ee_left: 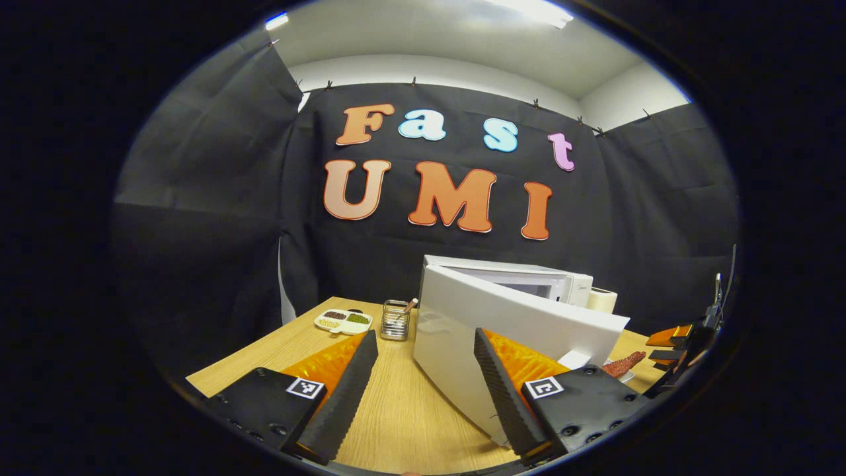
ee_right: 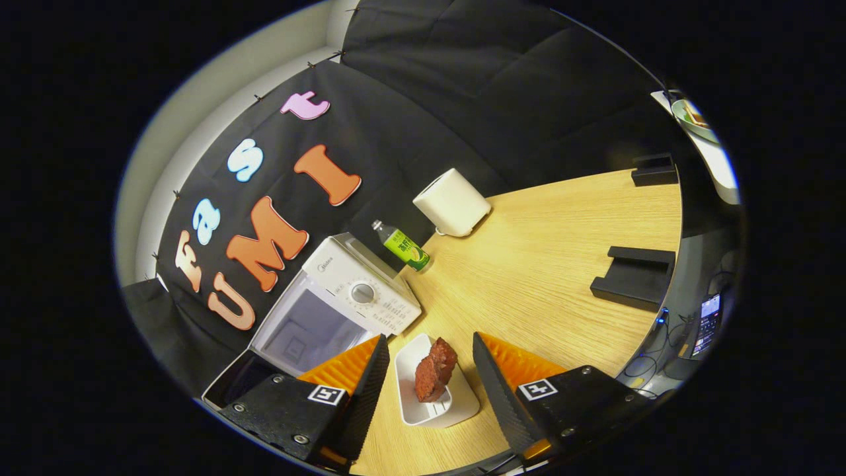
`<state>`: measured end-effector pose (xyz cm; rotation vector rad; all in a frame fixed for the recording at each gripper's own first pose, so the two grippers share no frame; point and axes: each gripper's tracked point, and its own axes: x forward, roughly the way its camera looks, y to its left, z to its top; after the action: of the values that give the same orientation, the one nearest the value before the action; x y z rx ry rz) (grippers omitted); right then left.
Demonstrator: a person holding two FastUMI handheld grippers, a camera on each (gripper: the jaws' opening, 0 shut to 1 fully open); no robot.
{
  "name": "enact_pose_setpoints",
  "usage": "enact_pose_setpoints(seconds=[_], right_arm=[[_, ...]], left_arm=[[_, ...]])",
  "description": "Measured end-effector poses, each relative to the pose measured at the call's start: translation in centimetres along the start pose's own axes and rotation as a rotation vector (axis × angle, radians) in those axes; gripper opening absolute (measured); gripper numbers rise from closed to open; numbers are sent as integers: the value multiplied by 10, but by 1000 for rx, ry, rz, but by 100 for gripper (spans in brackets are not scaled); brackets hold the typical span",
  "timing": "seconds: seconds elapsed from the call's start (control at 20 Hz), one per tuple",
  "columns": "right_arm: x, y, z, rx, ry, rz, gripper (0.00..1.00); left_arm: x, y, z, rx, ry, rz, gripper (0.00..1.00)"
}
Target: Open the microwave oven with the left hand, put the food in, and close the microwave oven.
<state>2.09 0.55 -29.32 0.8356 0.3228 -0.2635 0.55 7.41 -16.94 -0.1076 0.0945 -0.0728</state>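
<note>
The white microwave stands on the wooden table with its door swung open toward me. My left gripper is open just in front of the door's outer face, with nothing between its fingers. In the right gripper view the microwave shows its lit cavity and its dial panel. A red-brown piece of food rests on a small white dish beside the microwave. My right gripper hangs open over that dish, one finger on each side, touching nothing. The food also peeks out past the door.
A metal utensil holder and a divided dish of spices sit left of the microwave. A green bottle and a white paper roll stand behind it. Two black stands lie near the table's edge.
</note>
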Motion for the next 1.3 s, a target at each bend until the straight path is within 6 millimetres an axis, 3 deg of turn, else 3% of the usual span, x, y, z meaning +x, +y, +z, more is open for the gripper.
enact_pose_setpoints(seconds=[0.15, 0.35, 0.6, 0.75, 0.85, 1.05, 1.3], right_arm=[[7, -2, 6, 8, -25, -18, 74], [15, 6, -5, 21, 6, -2, 58], [23, -2, -19, 34, 41, -24, 51], [23, -5, -16, 81, 31, -37, 22], [24, 0, -13, 83, 22, -26, 16], [16, 15, 5, 33, -29, -21, 12], [7, 55, 36, -7, -100, 25, 12]], left_arm=[[0, 4, 1, 0, -2, 5, 96], [2, 8, -3, -9, 6, 14, 94], [5, 10, -7, -17, 14, 10, 93], [7, 14, -9, -15, 14, 19, 94], [9, 14, -10, -9, 15, 21, 93], [16, 9, -15, 6, 23, 7, 94], [15, -2, -26, -20, 46, -25, 93]])
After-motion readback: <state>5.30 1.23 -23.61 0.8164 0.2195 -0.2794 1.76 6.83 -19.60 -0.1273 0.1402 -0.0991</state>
